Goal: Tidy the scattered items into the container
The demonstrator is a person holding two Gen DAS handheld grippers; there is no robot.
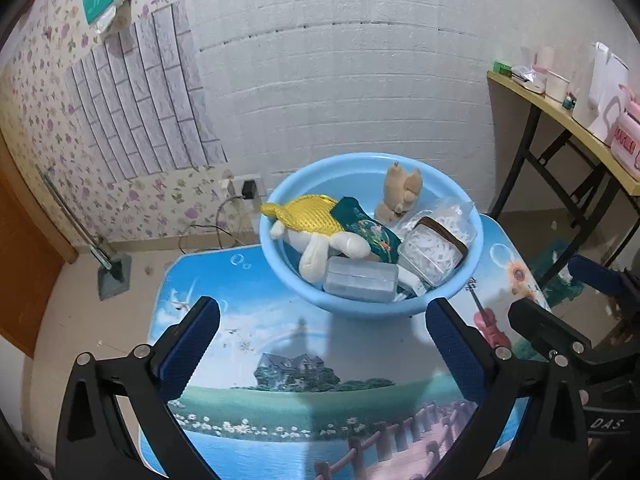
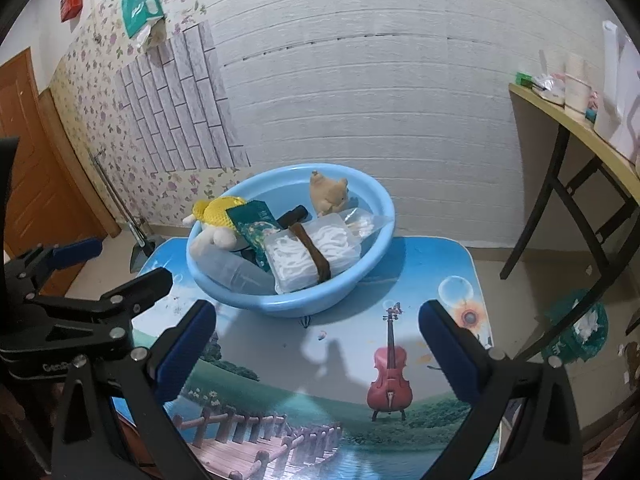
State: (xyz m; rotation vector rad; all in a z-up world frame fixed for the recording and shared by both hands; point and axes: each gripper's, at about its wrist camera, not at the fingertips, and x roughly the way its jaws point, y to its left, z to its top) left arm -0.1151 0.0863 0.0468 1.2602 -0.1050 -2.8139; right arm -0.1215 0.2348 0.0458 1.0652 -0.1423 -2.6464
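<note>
Left wrist view: your left gripper and right gripper both hang spread wide, empty. Everything's piled in the round light-blue plastic basin on the picture-printed low table; I see nothing loose, so just scan the edges before quitting.

Even, soft indoor light fills both views, casting faint grey shadows on the glossy landscape-printed table top just in front of the round light-blue plastic basin; fisheye bending curves the surrounding walls, corners vignetted black, focus mostly sharp
</note>
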